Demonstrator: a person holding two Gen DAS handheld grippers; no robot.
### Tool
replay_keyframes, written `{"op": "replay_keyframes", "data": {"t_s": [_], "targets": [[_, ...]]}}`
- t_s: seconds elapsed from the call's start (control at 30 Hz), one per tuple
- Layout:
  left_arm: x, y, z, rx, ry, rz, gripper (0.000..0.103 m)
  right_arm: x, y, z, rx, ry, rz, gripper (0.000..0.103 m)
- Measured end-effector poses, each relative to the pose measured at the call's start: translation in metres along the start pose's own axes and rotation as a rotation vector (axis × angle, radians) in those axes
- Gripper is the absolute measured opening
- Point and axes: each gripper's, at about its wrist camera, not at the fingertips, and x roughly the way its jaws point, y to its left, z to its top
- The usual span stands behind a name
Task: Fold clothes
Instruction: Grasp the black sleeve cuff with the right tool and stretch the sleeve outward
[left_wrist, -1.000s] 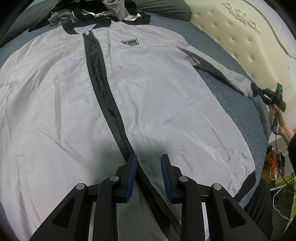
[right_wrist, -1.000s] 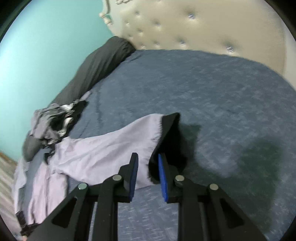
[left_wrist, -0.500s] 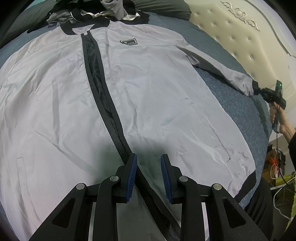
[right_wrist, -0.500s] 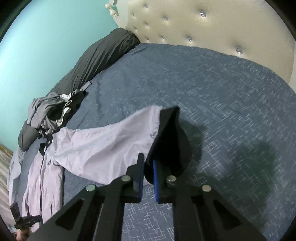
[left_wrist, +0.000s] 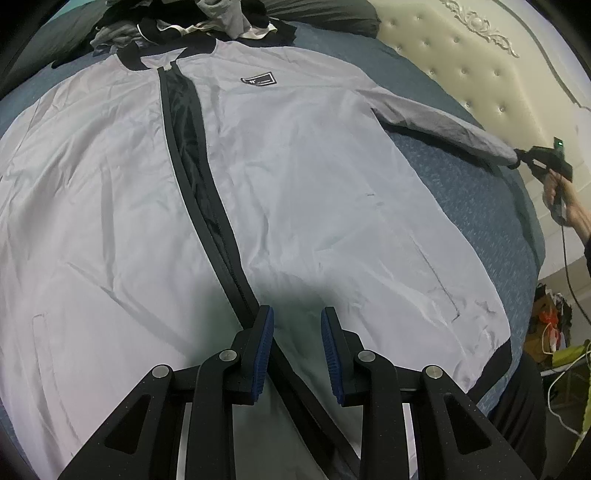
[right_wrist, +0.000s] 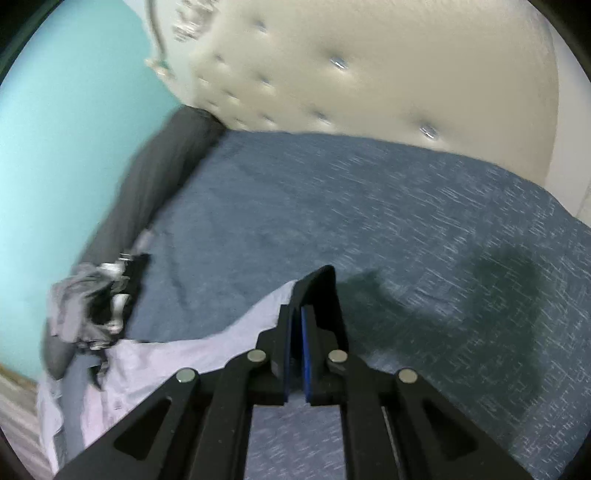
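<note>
Between my right gripper's (right_wrist: 297, 343) clamped jaws sits the cuff (right_wrist: 319, 295); left gripper (left_wrist: 297, 350) narrow, empty; jacket (left_wrist: 314, 192) flat, unfolded.

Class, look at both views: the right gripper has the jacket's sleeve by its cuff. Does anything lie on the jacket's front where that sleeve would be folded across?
Nothing visible does. The right gripper is shut on the black cuff, and the jacket lies flat on the bed with its front bare. The clothes pile sits beyond the collar. The left gripper hovers open near the hem.
</note>
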Motion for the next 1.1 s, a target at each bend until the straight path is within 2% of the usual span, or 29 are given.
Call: {"op": "replay_keyframes", "data": {"t_s": [0.2, 0.33, 0.47, 0.57, 0.67, 0.7, 0.87, 0.93, 1.0, 1.03, 1.07, 1.1], "targets": [[0.000, 0.001, 0.003, 0.010, 0.009, 0.005, 0.029, 0.037, -0.006, -0.010, -0.065, 0.074, -0.166, 0.005], [0.000, 0.001, 0.003, 0.013, 0.010, 0.002, 0.029, 0.051, -0.011, -0.020, -0.122, 0.101, -0.227, 0.008], [0.000, 0.001, 0.004, 0.016, 0.011, 0.000, 0.029, 0.024, -0.019, -0.022, -0.098, -0.028, -0.165, 0.009], [-0.001, 0.002, 0.003, 0.014, 0.009, -0.004, 0.029, 0.003, -0.029, -0.025, -0.060, -0.082, -0.085, 0.020], [0.000, 0.003, 0.005, 0.006, 0.006, -0.008, 0.029, -0.005, -0.032, -0.037, -0.075, -0.057, 0.019, 0.040], [0.000, 0.002, 0.006, 0.003, 0.004, -0.009, 0.029, -0.005, -0.033, -0.042, -0.088, -0.041, 0.041, 0.043], [0.000, 0.001, 0.013, -0.005, -0.006, -0.012, 0.029, 0.011, -0.033, -0.056, -0.112, 0.016, 0.017, 0.043], [-0.001, 0.000, 0.015, -0.005, -0.007, -0.010, 0.029, 0.015, -0.034, -0.056, -0.098, 0.020, 0.008, 0.040], [0.000, 0.000, 0.017, -0.005, -0.007, -0.008, 0.029, 0.020, -0.031, -0.055, -0.117, 0.020, -0.035, 0.015], [0.000, 0.001, 0.017, -0.005, -0.007, -0.008, 0.029, 0.022, -0.029, -0.053, -0.131, 0.017, -0.063, 0.011], [0.001, 0.001, 0.017, -0.005, -0.006, -0.008, 0.029, 0.023, -0.027, -0.051, -0.144, 0.013, -0.091, 0.001], [0.002, 0.000, 0.017, -0.005, -0.005, -0.008, 0.029, 0.024, -0.027, -0.048, -0.150, 0.002, -0.116, 0.001]]}}
